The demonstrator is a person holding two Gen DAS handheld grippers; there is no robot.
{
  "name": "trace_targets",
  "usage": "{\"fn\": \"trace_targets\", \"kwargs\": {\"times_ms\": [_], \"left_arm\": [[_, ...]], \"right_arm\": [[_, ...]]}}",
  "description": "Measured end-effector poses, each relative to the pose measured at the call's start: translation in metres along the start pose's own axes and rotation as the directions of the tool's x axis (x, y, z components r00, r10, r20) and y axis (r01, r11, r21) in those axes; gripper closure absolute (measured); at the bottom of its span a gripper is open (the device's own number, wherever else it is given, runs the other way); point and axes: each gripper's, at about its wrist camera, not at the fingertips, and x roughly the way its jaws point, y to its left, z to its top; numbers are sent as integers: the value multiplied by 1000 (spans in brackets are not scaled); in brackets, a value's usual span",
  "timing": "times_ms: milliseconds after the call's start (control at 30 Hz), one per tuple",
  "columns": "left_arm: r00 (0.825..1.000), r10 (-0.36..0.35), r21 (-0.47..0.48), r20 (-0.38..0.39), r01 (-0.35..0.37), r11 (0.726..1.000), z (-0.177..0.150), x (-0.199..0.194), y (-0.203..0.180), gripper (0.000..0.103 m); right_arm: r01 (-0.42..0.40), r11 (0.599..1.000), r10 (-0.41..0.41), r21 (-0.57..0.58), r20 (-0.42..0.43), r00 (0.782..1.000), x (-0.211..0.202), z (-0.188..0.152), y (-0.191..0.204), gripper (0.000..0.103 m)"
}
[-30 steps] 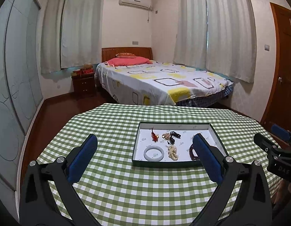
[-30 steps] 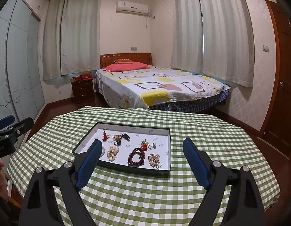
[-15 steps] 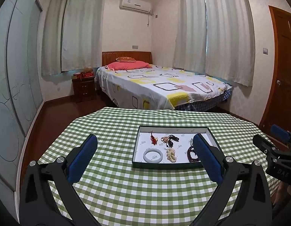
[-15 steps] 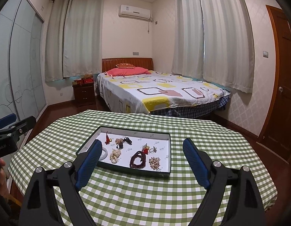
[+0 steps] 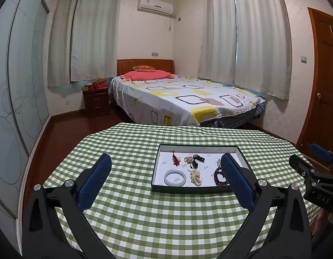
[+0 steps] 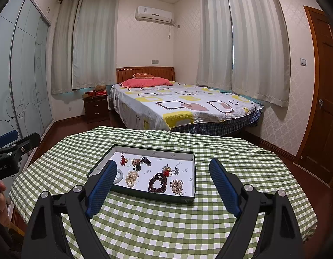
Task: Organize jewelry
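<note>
**Both grippers wait over the jewelry tray**

The tray (image 6: 189,196) sits mid-frame on the checked table (image 6: 166,226), gathering bracelet (image 6: 158,182), bangle (image 5: 175,178) and beads within reach. Left gripper (image 5: 166,180) and right gripper (image 6: 162,185) hover low in frame, jaws wide, empty, likely ready to pick.

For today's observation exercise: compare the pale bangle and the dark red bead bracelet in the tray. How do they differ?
The pale bangle is one smooth, solid ring; the dark red bead bracelet is made of many small beads. The bangle lies as a single open circle; the bead bracelet is looped on itself. The bangle sits at the tray's left end, the bracelet further right. Both lie flat in the tray.
</note>
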Motion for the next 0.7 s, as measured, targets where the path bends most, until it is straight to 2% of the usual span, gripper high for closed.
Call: {"fn": "trace_targets", "kwargs": {"times_ms": [700], "left_arm": [[1000,-4,1,-3,4,1000,-1,0,-7,4]], "right_arm": [[-1,1000,1,0,-2,1000,-2,0,0,18]]}}
